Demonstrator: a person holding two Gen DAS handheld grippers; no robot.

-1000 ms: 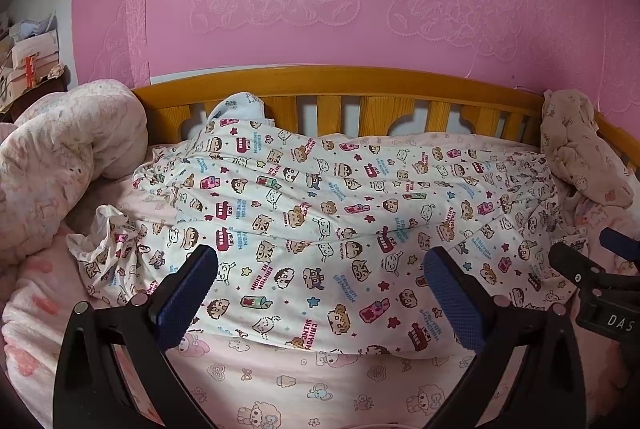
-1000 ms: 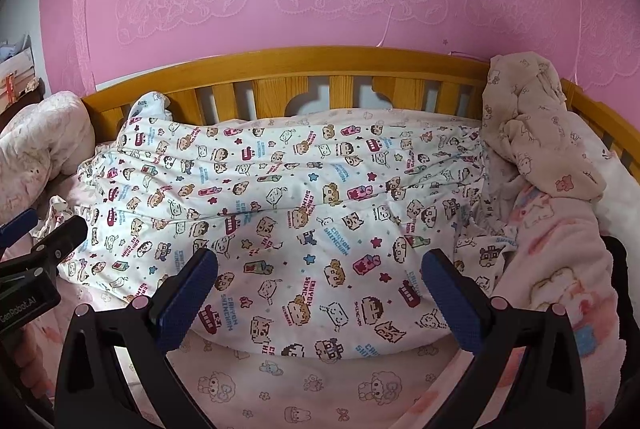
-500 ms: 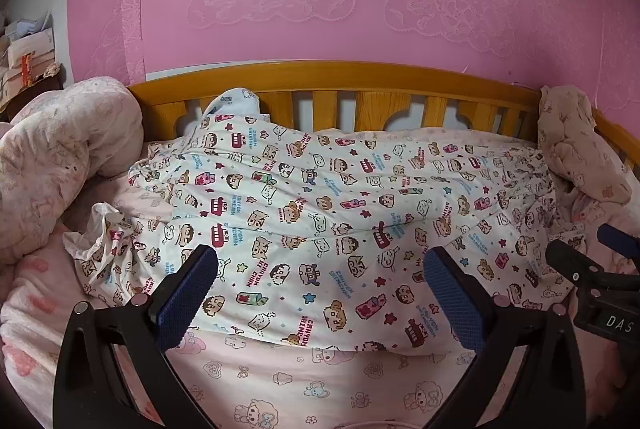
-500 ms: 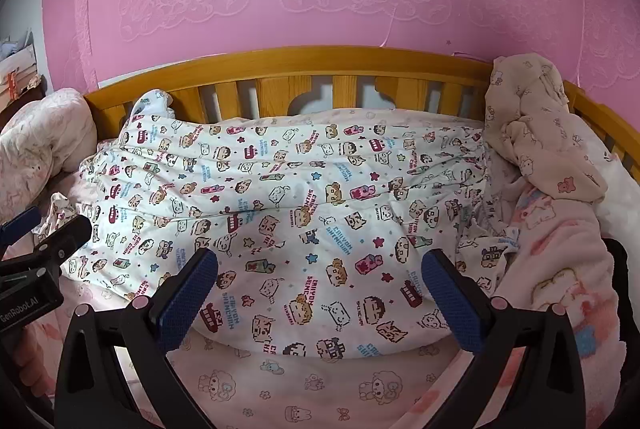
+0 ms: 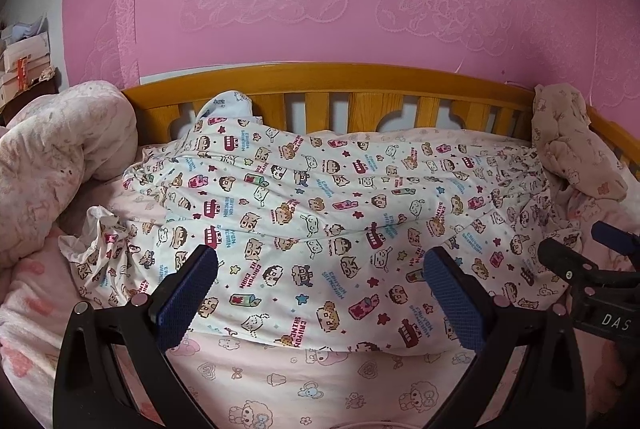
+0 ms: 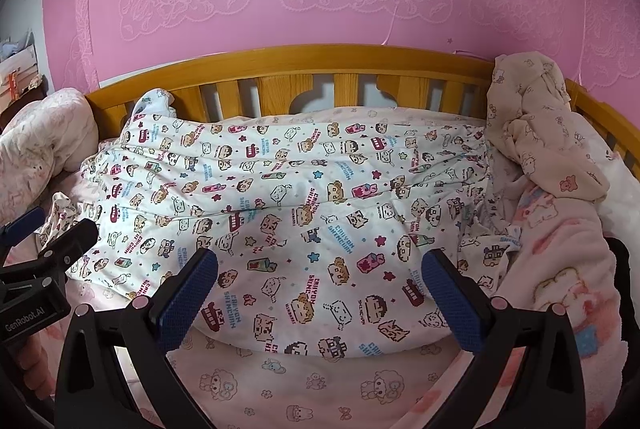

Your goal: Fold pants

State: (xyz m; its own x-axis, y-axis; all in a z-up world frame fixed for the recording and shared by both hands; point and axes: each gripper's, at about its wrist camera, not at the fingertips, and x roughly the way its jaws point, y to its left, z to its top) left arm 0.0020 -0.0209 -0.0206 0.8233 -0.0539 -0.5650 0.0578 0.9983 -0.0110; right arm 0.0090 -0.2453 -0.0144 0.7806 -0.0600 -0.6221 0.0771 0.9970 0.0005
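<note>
Both tools are spread wide and holding nothing; the left tool and the right tool sit side by side over the near edge of the bed, each just peeking into the other's view; the pants lie straight ahead of both, past the blue pads, not touched by either.

The relation that matters: the pants' long axis runs left-right across the bed, parallel to the wooden rail along the far edge; so each tool faces a long side, not an end. One end of the pants bunches up toward the far-left corner next to the puffy quilt; the other end reaches the right edge, touching a crumpled beige garment that hangs over the rail. Looks like the left tool is nearer the left end and the right tool nearer the right end; the near hem is the closest grab for both.

No containers anywhere; just the bedding. Folding apparently hasn't started, since the pants are spread out and rumpled.
</note>
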